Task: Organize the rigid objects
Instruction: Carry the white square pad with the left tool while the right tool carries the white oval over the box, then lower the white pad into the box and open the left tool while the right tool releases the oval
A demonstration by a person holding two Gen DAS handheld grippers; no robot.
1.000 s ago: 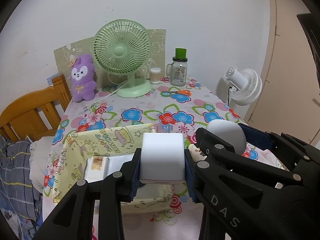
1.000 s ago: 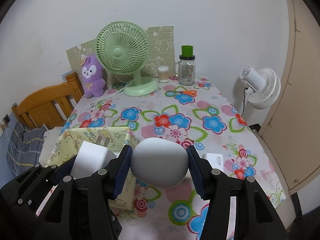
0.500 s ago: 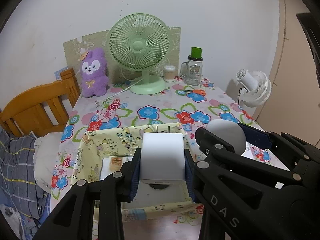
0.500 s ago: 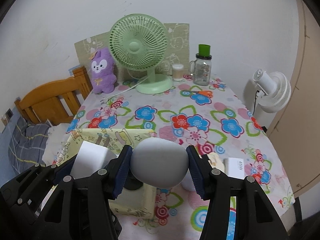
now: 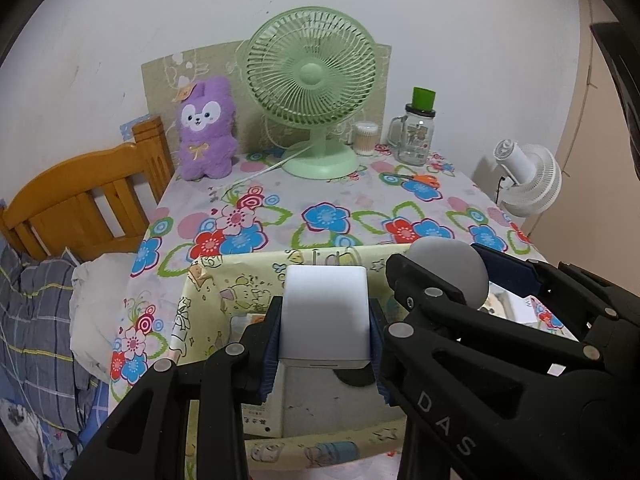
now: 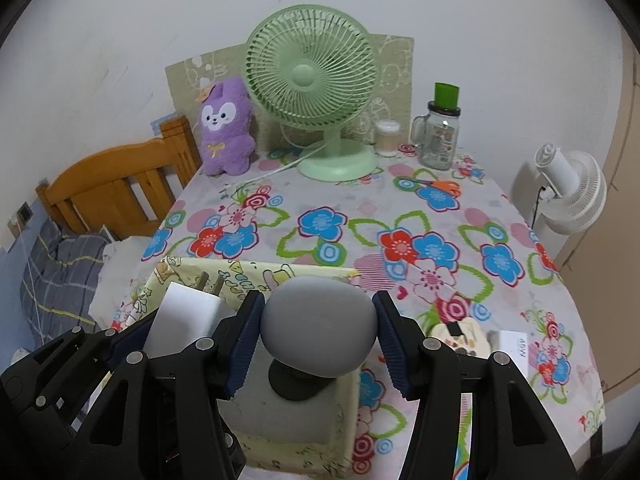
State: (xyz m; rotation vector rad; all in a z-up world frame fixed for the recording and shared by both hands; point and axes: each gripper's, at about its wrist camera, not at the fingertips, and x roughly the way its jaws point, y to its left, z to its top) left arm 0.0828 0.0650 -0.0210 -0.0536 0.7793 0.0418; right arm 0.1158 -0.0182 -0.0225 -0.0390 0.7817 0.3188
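My left gripper (image 5: 325, 332) is shut on a white boxy plug adapter (image 5: 325, 300), which I hold over the open yellow cartoon-print fabric box (image 5: 240, 260) at the table's near edge. Its metal prongs show in the right wrist view, behind the adapter (image 6: 184, 316). Just to the right, my right gripper (image 6: 320, 330) is shut on a grey rounded egg-shaped object (image 6: 320, 316), above the same box (image 6: 248, 270). A black round piece (image 6: 296, 384) lies on the box's grey floor under the grey object. The two grippers hang side by side.
On the flowered tablecloth (image 6: 328, 220) a green desk fan (image 5: 312, 80), a purple plush (image 5: 206, 128), a cotton-swab tub (image 5: 365, 138) and a glass jar (image 5: 416, 136) stand at the back. Orange scissors (image 6: 440, 186) lie nearby. A cream item (image 6: 460, 336) and a white card (image 6: 516, 348) sit right of the box.
Both grippers have drawn back toward the table's near edge with their objects still held. The yellow box now lies under them and more of the table shows.
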